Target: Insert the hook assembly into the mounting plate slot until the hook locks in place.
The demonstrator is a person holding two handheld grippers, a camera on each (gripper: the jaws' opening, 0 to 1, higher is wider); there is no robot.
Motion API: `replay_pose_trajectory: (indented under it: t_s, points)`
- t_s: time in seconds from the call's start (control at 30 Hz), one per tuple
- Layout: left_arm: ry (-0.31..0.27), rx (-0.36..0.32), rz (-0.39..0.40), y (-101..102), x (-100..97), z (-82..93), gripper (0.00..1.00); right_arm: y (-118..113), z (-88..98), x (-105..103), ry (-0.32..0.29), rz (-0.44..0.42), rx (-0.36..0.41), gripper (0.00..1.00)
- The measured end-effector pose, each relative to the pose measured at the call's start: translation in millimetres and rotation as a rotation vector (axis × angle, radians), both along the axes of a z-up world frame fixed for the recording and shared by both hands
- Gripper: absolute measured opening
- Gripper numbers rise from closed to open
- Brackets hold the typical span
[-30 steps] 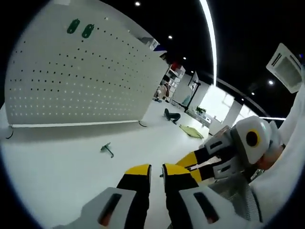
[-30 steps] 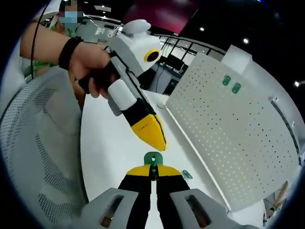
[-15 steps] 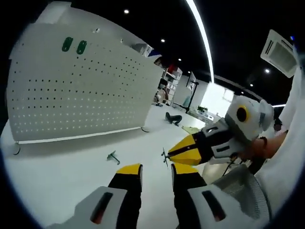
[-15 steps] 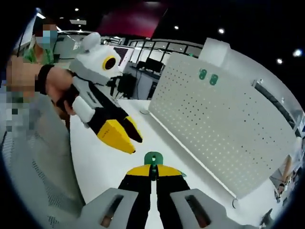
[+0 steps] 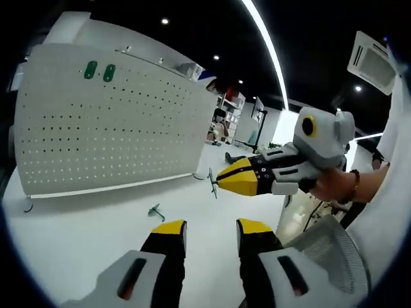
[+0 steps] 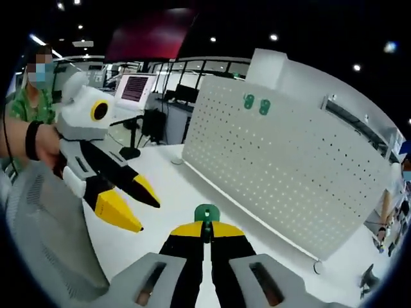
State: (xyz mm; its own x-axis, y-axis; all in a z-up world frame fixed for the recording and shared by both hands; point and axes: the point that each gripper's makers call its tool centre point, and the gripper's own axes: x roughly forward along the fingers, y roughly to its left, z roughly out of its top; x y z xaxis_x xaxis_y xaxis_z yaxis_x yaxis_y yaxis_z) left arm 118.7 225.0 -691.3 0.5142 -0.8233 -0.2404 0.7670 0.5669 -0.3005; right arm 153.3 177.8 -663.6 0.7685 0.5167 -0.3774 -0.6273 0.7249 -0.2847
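Observation:
A white pegboard (image 5: 115, 122) stands upright on the white table (image 5: 70, 244), with two green mounting plates (image 5: 99, 70) near its top. My left gripper (image 5: 212, 227) is open with nothing between its yellow tips. From the right comes my right gripper (image 5: 239, 178), shut on a small green hook assembly (image 5: 210, 183) held in the air short of the board. A second green hook (image 5: 155, 211) lies on the table. In the right gripper view, my right gripper (image 6: 206, 228) pinches the hook's green head (image 6: 206, 212), facing the pegboard (image 6: 282, 160) and plates (image 6: 256, 103). The left gripper (image 6: 128, 206) hangs open at lower left.
A grey mesh chair back (image 5: 327, 250) stands close on the right, also seen as the chair back (image 6: 38, 237). A hand (image 5: 334, 186) holds the right gripper. A dark object (image 5: 232, 157) lies far back on the table. Office furniture and a monitor (image 6: 133, 88) lie behind.
The right gripper has lifted the hook up and carried it closer to the pegboard. My left jaws have spread wider. In the right gripper view the left gripper has dropped lower left.

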Motion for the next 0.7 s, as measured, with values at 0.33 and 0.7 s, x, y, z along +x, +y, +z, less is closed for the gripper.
replay_pose_trajectory:
  t_s: [0.33, 0.7]
  points:
    - [-0.047, 0.007, 0.032, 8, -4.9, 1.7, 0.42, -6, 19.1, 21, -0.030, -0.082, 0.081, 0.01]
    - [-0.116, 0.044, 0.021, 14, -12.6, 4.5, 0.51, -5, 29.9, 45, -0.042, -0.152, 0.162, 0.01]
